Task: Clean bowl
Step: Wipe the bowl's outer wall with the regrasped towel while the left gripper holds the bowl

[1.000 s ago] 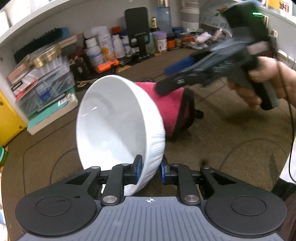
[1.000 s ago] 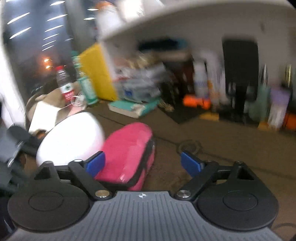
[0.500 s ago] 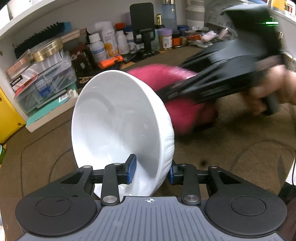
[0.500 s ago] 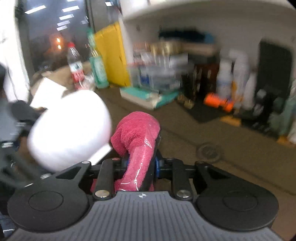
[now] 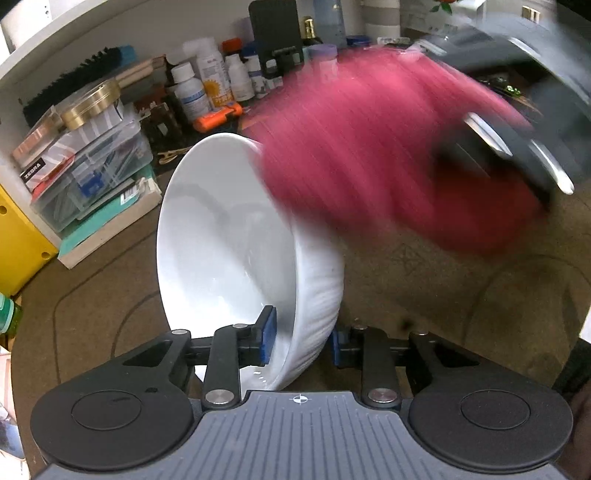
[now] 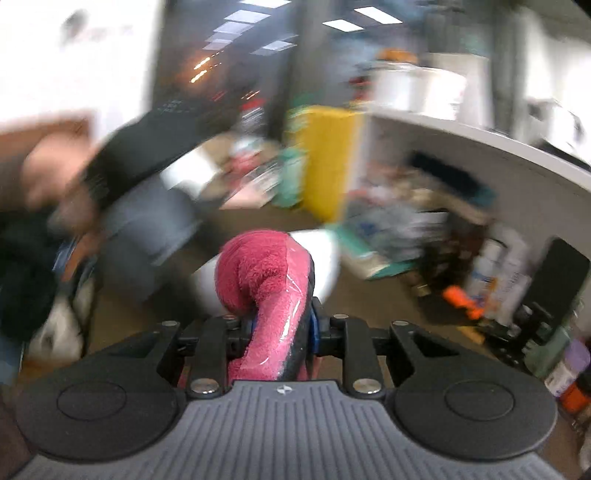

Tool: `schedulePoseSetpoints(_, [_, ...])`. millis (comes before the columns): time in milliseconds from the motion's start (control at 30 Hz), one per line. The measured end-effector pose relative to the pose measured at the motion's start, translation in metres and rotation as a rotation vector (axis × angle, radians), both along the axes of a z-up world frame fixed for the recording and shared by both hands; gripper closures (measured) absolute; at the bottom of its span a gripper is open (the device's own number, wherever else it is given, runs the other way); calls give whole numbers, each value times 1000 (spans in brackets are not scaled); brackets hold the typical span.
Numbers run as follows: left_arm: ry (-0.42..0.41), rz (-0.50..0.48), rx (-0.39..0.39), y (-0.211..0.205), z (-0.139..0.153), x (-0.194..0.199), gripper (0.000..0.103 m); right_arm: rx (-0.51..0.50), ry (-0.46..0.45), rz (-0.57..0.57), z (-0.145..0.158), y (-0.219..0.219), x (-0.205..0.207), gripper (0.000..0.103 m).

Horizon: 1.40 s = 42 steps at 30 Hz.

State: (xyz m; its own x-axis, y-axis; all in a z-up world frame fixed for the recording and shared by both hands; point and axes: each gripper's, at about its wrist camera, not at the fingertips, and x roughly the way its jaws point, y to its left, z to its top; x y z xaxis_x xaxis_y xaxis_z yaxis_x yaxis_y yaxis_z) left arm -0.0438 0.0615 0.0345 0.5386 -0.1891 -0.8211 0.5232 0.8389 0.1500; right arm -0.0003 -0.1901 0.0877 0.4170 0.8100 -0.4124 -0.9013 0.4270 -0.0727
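Note:
My left gripper (image 5: pixel 301 338) is shut on the rim of a white ribbed bowl (image 5: pixel 229 251), holding it tilted on edge above the brown table, its opening facing left. My right gripper (image 6: pixel 280 328) is shut on a pink sponge cloth (image 6: pixel 269 295) with a black edge. In the left wrist view the cloth (image 5: pixel 376 147) is a blurred pink mass just above and right of the bowl's far rim, with the right gripper behind it. In the right wrist view the bowl (image 6: pixel 321 258) shows white just beyond the cloth.
The brown table mat (image 5: pixel 461 295) lies under both grippers. A shelf at the back holds bottles (image 5: pixel 207 85), plastic boxes (image 5: pixel 92 166), an orange tool (image 5: pixel 218 116) and a black stand (image 5: pixel 275 33). A yellow box (image 5: pixel 18 240) stands at the left.
My right gripper closed on the pink cloth, lifted it off the table and swung it up toward the bowl's rim. My left gripper kept hold of the tilted bowl.

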Motion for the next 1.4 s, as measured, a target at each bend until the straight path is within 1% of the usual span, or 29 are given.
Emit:
schedulePoseSetpoints(33, [-1, -2, 1, 0, 0, 0, 74, 19, 1, -81, -1, 3, 17, 78])
schedulePoseSetpoints(67, [-4, -4, 5, 0, 0, 0, 73, 29, 4, -128, -3, 5, 27, 78])
schedulePoseSetpoints(100, [-17, -4, 13, -1, 0, 0, 71, 42, 35, -150, -10, 6, 37, 78])
schedulePoseSetpoints(133, [-39, -2, 28, -2, -1, 0, 64, 54, 73, -163, -19, 7, 46, 78])
schedulePoseSetpoints(167, [-61, 2, 48, -3, -1, 0, 59, 56, 93, -165, -25, 8, 49, 78])
schedulePoseSetpoints(200, [-99, 9, 87, -4, -3, -1, 46, 56, 111, -167, -34, 8, 49, 78])
schedulePoseSetpoints(233, [-131, 13, 117, -4, -5, -1, 38, 56, 135, -168, -47, 8, 49, 78])
schedulePoseSetpoints(300, [-161, 9, 132, -1, -6, -1, 36, 62, 154, -169, -56, 8, 50, 77])
schedulePoseSetpoints(367, [-165, 15, 132, 2, -8, 3, 33, 112, 153, -165, -53, 3, 50, 77])
schedulePoseSetpoints(400, [-163, 22, 130, 3, -8, 5, 28, 114, 162, -170, -55, 1, 52, 77])
schedulePoseSetpoints(433, [-156, 38, 117, 5, -8, 9, 27, 112, 174, -180, -57, -1, 54, 77])
schedulePoseSetpoints(467, [-147, 55, 100, 7, -7, 12, 30, 118, 185, -184, -57, -3, 55, 77])
schedulePoseSetpoints(500, [-136, 70, 71, 9, -6, 14, 44, 126, 187, -184, -57, -5, 56, 77])
schedulePoseSetpoints(533, [-135, 72, 55, 8, -6, 14, 65, 123, 179, -189, -56, -7, 55, 76])
schedulePoseSetpoints(600, [-136, 55, 75, 0, -8, 11, 83, 117, 167, -192, -56, -10, 54, 77])
schedulePoseSetpoints(700, [-148, 69, 112, -11, -9, 9, 85, 129, 144, -167, -50, -17, 48, 77])
schedulePoseSetpoints(767, [-129, 69, 82, -9, -5, 9, 85, 132, 121, -144, -45, -20, 44, 77])
schedulePoseSetpoints(833, [-101, 49, 43, -8, -2, 5, 84, 83, 63, -65, -41, -16, 27, 77])
schedulePoseSetpoints(900, [-74, 28, 13, -7, 0, -1, 84, 35, 29, 7, -38, -12, 9, 76])
schedulePoseSetpoints(1033, [-59, 10, -13, -9, 1, -14, 83, -38, -29, 195, -29, -19, -44, 76])
schedulePoseSetpoints(1100, [-59, 5, -21, -9, 0, -18, 83, -71, -55, 265, -25, -22, -70, 76])
schedulePoseSetpoints(1167, [-64, 2, -20, -11, -1, -20, 83, -106, -87, 247, -23, -21, -82, 76])
schedulePoseSetpoints(1200, [-64, 1, -26, -11, -1, -20, 83, -99, -84, 220, -23, -19, -77, 76])
schedulePoseSetpoints(1300, [-59, -1, -43, -11, 1, -21, 83, -54, -55, 92, -24, -15, -43, 76])
schedulePoseSetpoints(1367, [-60, -5, -53, -11, 3, -20, 83, -7, 0, -1, -26, -12, -12, 76])
schedulePoseSetpoints(1400, [-59, -7, -57, -10, 4, -19, 83, 7, 19, -30, -28, -11, -2, 76])
